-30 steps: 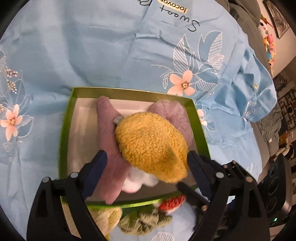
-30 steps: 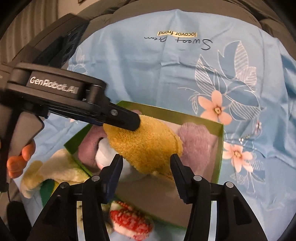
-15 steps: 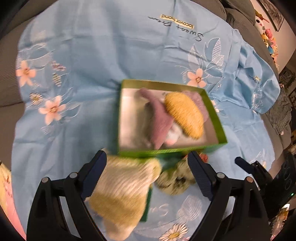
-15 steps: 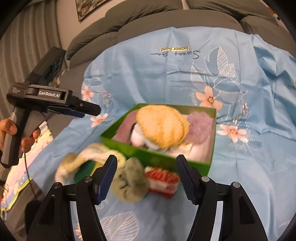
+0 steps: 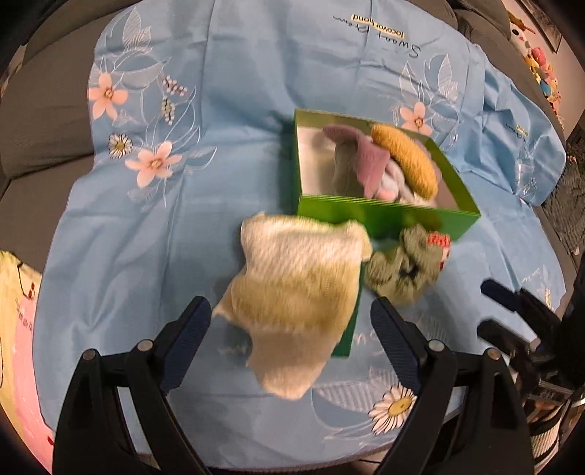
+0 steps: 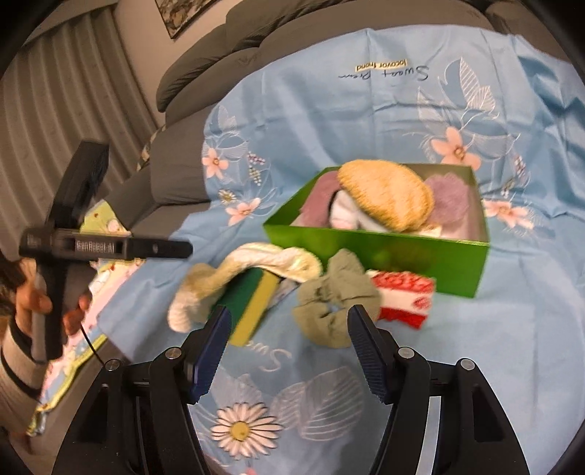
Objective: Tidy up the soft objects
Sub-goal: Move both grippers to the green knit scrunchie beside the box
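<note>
A green box (image 5: 384, 215) (image 6: 384, 252) on the blue floral sheet holds a fuzzy yellow piece (image 5: 406, 160) (image 6: 384, 195), a mauve cloth (image 5: 365, 164) and a purple puff (image 6: 451, 199). In front of the box lie a pale cream-green fuzzy cloth (image 5: 296, 288) (image 6: 263, 263) over a green and yellow sponge (image 6: 252, 303), an olive scrunchie (image 5: 402, 270) (image 6: 332, 307) and a red-white piece (image 6: 406, 296). My left gripper (image 5: 290, 341) is open and empty, just short of the cream cloth. My right gripper (image 6: 289, 349) is open and empty, just short of the sponge and scrunchie.
The blue sheet (image 5: 219, 109) covers a grey sofa (image 6: 256, 33). A patterned pink and green cloth (image 5: 14, 329) lies at the left edge. The hand-held left gripper (image 6: 109, 248) shows at the left of the right wrist view.
Both grippers have pulled back and up from the box. The yellow piece stays in the box. The cream cloth, scrunchie and red-white piece have come into view in front of it.
</note>
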Demonstrator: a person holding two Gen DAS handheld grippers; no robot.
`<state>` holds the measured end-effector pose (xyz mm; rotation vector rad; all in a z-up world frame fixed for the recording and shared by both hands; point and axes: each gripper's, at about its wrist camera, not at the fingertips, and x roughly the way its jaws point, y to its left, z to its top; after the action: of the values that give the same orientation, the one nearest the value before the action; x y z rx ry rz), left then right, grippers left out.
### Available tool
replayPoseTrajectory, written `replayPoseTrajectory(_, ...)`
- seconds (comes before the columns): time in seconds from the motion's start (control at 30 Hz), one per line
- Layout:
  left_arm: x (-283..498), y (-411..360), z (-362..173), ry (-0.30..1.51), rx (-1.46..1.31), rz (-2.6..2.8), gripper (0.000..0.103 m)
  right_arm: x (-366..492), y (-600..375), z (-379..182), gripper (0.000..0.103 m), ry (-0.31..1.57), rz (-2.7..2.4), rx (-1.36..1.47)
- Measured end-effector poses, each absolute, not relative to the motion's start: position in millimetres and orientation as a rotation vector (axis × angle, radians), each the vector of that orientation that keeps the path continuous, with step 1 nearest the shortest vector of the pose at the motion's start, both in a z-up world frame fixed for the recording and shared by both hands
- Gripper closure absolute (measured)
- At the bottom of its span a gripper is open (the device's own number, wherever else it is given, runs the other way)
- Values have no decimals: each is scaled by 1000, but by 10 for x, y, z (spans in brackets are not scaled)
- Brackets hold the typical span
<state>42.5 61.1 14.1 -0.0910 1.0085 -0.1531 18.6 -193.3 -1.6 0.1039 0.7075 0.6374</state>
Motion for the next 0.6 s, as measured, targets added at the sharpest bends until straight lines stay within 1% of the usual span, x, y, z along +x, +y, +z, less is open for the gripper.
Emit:
replayPoseTrajectory(0.13,334,477,134,993,-71,-228,14,179,-1894,-93,36,717,589,104)
replayPoseTrajectory(0.27,408,283,128,996,-94,-319,14,233,-1967,-223,36,755,525,119)
replayPoseTrajectory(0.6,1017,-451,-87,1034,-88,-477,14,435,-1974,-549,36,816,456,163)
